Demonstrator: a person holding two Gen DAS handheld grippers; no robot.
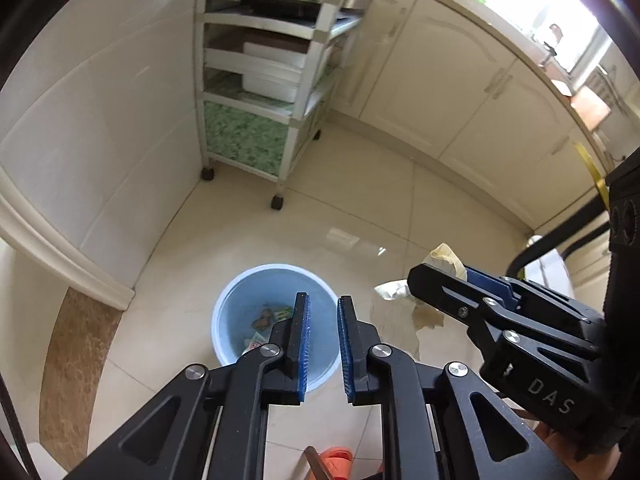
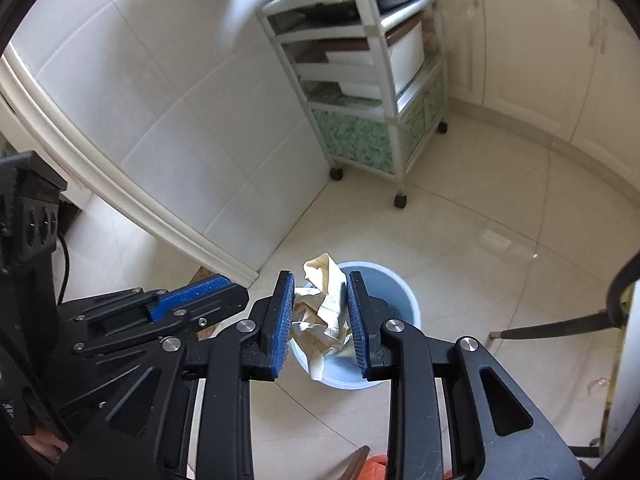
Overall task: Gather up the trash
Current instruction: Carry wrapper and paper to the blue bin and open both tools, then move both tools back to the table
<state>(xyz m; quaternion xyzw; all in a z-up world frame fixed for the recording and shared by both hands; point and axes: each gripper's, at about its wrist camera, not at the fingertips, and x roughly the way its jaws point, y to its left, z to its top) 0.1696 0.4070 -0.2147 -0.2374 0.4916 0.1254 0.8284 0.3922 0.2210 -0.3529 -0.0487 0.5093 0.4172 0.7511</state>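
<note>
1. Glossy cream floor tiles (image 1: 360, 208), white tiled wall (image 1: 100, 128), wheeled shelf cart (image 1: 260, 80), cabinets (image 1: 440, 80).
2. Blue bin (image 1: 248, 292) holds scraps.
3. Left gripper (image 1: 323, 344) stands apart, empty.
4. Right gripper (image 2: 320, 320) is clamped on crumpled paper (image 2: 324, 308) above the bin.

Both wrist views look steeply down, sharing blue bin (image 1: 276, 320).

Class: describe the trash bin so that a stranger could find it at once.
Find the wheeled storage cart against the white tiled wall. On the floor tiles before it stands a round bin. It alone is pale blue plastic, open-topped, with scraps inside.
</note>
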